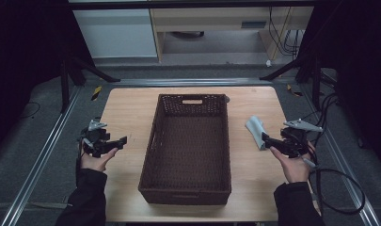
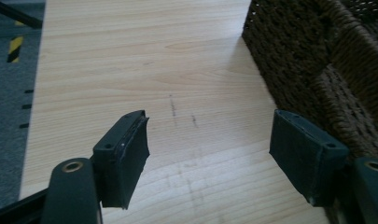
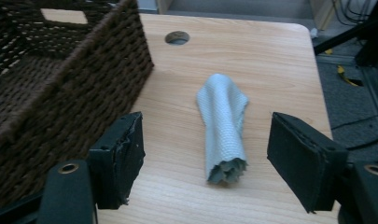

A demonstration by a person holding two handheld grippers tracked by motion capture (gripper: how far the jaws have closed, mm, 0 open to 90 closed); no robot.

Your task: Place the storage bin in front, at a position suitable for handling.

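Observation:
A dark brown wicker basket (image 1: 156, 136) stands in the middle of the wooden table (image 1: 127, 108), with nothing inside it. A crumpled pale grey-blue cloth (image 1: 256, 130) lies on the table to the basket's right. My right gripper (image 1: 265, 139) hovers just in front of that cloth, open; in the right gripper view (image 3: 206, 156) the cloth (image 3: 224, 126) lies between and just beyond the wide-apart jaws, untouched. My left gripper (image 1: 121, 141) is held to the basket's left, open, over bare wood (image 2: 207, 154); the basket wall (image 2: 317, 60) stands to its right.
A round cable hole (image 3: 177, 38) is cut in the table near the basket's far right corner. Metal rails (image 1: 47, 141) run along both table sides. Black cables (image 1: 341, 188) trail off the right edge. Cabinets (image 1: 115, 28) stand beyond the far end.

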